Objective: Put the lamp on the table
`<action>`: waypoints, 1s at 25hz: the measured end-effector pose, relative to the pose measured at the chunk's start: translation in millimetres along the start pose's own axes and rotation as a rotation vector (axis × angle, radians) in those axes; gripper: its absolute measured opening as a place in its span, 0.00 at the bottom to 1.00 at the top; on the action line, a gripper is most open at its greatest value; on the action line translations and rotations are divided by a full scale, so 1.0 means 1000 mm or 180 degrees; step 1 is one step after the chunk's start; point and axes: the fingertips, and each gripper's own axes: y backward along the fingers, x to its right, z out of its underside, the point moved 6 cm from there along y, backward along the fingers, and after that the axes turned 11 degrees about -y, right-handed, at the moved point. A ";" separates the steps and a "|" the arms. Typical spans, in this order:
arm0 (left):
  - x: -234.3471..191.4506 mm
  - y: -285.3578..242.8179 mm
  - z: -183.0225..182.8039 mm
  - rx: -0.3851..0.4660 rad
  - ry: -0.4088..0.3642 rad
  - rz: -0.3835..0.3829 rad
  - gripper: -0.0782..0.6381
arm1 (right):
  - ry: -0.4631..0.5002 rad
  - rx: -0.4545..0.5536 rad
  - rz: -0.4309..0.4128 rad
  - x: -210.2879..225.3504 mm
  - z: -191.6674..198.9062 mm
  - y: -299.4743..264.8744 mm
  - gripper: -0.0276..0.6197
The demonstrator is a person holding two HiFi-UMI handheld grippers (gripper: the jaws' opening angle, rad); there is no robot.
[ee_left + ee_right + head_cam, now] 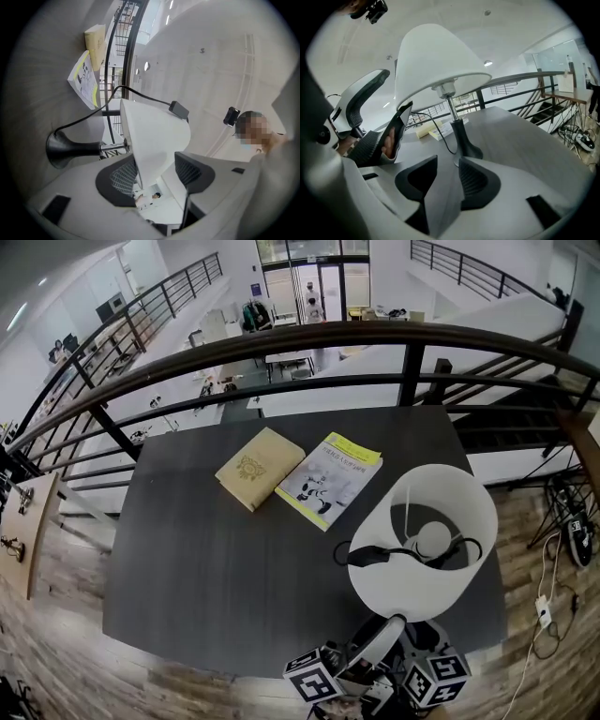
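Note:
A lamp with a white shade (422, 540) stands upright on the dark table (206, 568) near its front right corner. Its black base (464, 140) rests on the tabletop, and its black cord with a switch (366, 556) hangs over the shade. My left gripper (154, 176) is open, with the shade's lower rim (140, 154) passing between its jaws close to the left pad (123, 177); the right pad stands apart from it. My right gripper (447, 178) is open and empty, just short of the lamp's base.
A tan book (260, 468) and a yellow-edged booklet (328, 479) lie at the table's far middle. A dark railing (281, 338) runs behind the table above a lower floor. Cables (553, 606) lie on the wooden floor to the right.

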 end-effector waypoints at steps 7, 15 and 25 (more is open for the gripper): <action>-0.004 0.006 0.004 -0.0071 -0.0003 -0.0103 0.47 | -0.0020 0.0037 -0.0004 -0.005 -0.001 0.005 0.30; -0.011 0.023 0.008 -0.0222 -0.0064 -0.0268 0.48 | 0.0002 0.0043 0.0015 -0.008 -0.005 0.006 0.30; -0.020 0.065 -0.007 -0.0362 -0.0345 -0.0788 0.22 | 0.0027 -0.0047 -0.0102 -0.034 -0.004 0.003 0.14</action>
